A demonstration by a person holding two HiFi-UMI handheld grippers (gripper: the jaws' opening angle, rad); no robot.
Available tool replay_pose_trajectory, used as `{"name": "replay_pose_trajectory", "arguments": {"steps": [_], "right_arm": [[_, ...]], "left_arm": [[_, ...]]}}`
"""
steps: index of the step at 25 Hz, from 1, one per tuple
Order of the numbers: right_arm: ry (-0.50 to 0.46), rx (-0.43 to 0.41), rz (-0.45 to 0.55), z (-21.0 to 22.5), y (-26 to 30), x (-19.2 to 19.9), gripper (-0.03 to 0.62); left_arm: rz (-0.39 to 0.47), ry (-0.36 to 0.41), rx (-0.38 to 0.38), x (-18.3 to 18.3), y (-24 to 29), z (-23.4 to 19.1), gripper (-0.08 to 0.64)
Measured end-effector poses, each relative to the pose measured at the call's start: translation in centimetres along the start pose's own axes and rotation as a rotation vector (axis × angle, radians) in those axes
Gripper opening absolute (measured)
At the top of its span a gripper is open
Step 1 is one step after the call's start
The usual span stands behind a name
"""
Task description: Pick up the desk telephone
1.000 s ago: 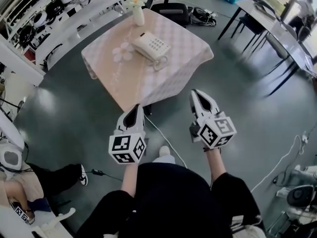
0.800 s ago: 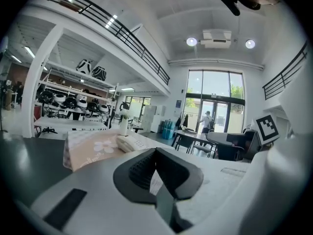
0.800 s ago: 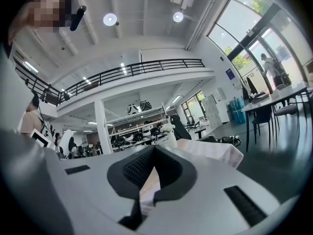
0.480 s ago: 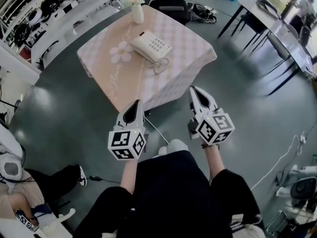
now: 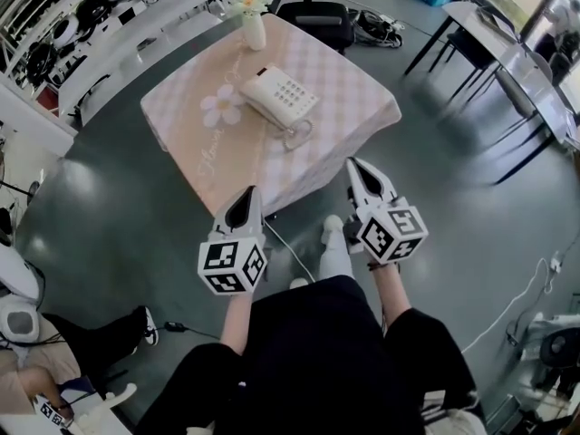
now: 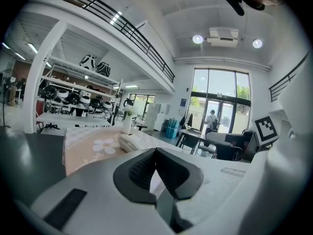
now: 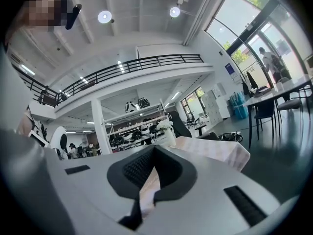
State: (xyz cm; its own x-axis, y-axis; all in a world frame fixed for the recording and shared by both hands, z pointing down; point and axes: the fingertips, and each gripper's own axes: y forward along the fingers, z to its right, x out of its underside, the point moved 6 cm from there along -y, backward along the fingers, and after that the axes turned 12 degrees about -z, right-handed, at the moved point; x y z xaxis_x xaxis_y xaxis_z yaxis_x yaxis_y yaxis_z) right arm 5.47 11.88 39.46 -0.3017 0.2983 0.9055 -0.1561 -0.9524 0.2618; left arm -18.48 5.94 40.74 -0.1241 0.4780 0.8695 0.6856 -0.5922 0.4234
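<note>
1. Table (image 5: 349,84) with a pink checked cloth takes up the upper middle of the head view.
2. Left gripper (image 5: 251,193) and right gripper (image 5: 355,165) are at lower centre. Both have their jaws pressed together with nothing in them, and they're well apart from the phone.
3. Desk telephone (image 5: 276,95) sits mid-table. It's off-white with a grey keypad, the handset lies on its left side, and the coiled cord (image 5: 297,135) loops off its lower right.
4. Flower print (image 5: 220,107) is just left of the phone. The cursive lettering on the cloth below it is too small to read.
</note>
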Motion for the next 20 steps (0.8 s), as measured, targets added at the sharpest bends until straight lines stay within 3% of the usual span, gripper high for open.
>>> {"name": "replay_pose_trajectory", "arguments": {"steps": [7, 20], "right_arm": [[0.008, -0.052, -0.036, 4.5, 5.8, -2.3, -0.008], [-0.027, -0.233, -0.199, 11.1, 18.0, -7.0, -0.008]], "left_arm": [[-0.004, -0.035, -0.057, -2.0, 5.7, -0.7, 0.000], [-0.053, -0.210, -0.211, -5.6, 15.7, -2.0, 0.000]]}}
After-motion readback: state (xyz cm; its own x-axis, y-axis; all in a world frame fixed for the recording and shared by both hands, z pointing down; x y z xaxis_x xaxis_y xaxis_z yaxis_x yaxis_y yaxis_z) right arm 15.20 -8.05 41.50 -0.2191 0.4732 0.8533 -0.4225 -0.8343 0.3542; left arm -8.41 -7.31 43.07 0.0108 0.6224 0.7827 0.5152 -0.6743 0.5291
